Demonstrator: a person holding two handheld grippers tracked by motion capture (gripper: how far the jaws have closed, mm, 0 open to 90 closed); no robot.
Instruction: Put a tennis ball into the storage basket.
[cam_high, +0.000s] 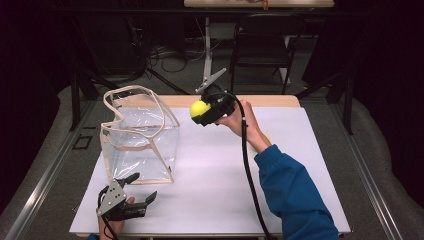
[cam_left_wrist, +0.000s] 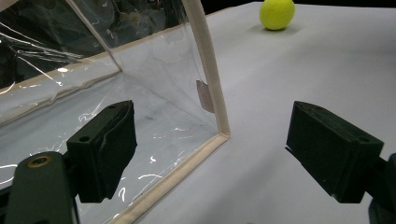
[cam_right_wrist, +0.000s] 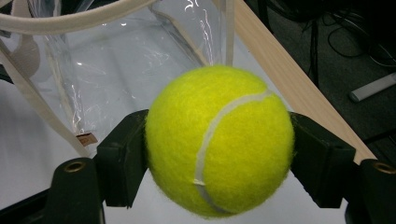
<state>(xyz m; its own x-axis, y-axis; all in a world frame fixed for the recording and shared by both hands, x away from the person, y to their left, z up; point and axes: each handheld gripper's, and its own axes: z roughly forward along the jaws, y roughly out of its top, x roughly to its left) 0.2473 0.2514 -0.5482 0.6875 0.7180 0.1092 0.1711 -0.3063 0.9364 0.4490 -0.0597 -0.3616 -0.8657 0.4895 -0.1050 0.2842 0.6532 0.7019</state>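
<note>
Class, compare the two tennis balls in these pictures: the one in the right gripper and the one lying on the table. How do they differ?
The held tennis ball is clamped between the jaws of the right gripper; the loose tennis ball is gripped by nothing. The held one is up in the air beside the clear bag; the loose one rests on the white table, away from the bag. Both are yellow-green and fuzzy.

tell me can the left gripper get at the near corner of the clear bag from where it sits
Probably yes. The left gripper lies open on the table just in front of the clear bag, with nothing between them; the bag's seamed corner stands between its jaws.
</note>
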